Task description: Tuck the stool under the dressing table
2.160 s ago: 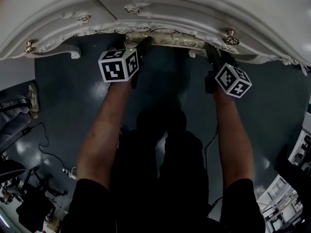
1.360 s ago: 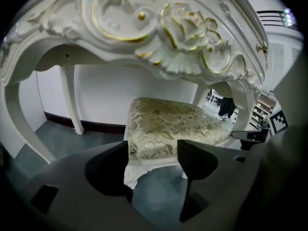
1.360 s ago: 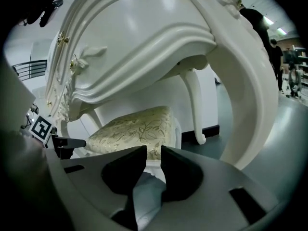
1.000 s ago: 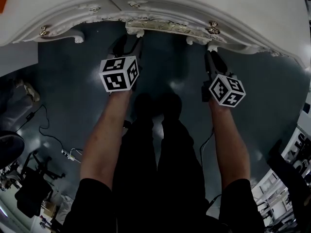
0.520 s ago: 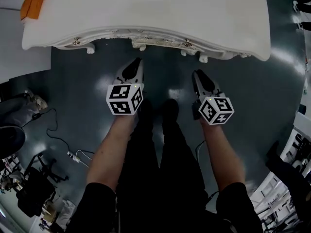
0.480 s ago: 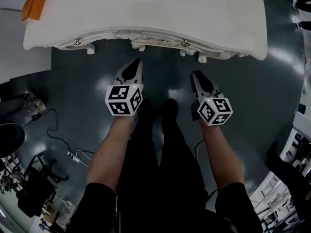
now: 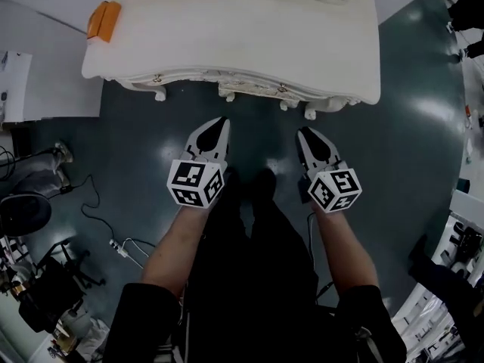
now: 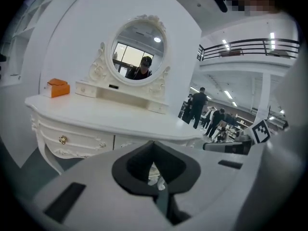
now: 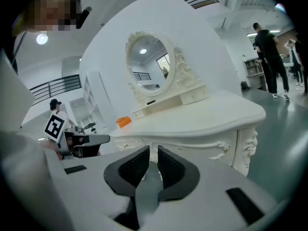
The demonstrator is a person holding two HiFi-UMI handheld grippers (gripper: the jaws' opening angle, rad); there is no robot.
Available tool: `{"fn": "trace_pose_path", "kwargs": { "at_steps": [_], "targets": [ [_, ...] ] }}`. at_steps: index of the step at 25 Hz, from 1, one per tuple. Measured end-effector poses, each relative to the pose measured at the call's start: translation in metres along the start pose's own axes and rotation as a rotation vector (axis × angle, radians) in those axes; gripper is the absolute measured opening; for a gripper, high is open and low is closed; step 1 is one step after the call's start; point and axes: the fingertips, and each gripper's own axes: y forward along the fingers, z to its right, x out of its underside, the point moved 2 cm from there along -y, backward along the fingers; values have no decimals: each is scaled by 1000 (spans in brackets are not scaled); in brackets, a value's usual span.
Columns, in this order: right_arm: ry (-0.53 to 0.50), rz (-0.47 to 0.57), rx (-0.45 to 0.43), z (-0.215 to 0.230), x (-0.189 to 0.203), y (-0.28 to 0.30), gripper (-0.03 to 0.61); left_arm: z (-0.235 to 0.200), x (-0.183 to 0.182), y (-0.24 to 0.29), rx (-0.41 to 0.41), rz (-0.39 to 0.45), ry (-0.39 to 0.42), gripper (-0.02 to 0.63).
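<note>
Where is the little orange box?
The orange box sits on the dressing table, at its far left corner in the head view. In the left gripper view it is left of the oval mirror.

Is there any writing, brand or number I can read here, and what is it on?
No readable text anywhere.
Cubes on the left gripper and right gripper (jaws closing, nothing between): black-and-white square patterns, no letters.
Orange box on the dressing table: no print legible.
</note>
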Motion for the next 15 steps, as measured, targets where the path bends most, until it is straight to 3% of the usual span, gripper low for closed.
{"fn": "trace_pose_path", "kwargs": {
  "at_steps": [6, 15],
  "targets": [
    [-74, 9, -80, -64, -40, -35, 63, 29, -38, -62, -2, 37, 25, 6],
    [-207, 101, -123, -140, -107, -86, 50, 88, -114, -139, 89, 145, 218, 6]
  ]
}}
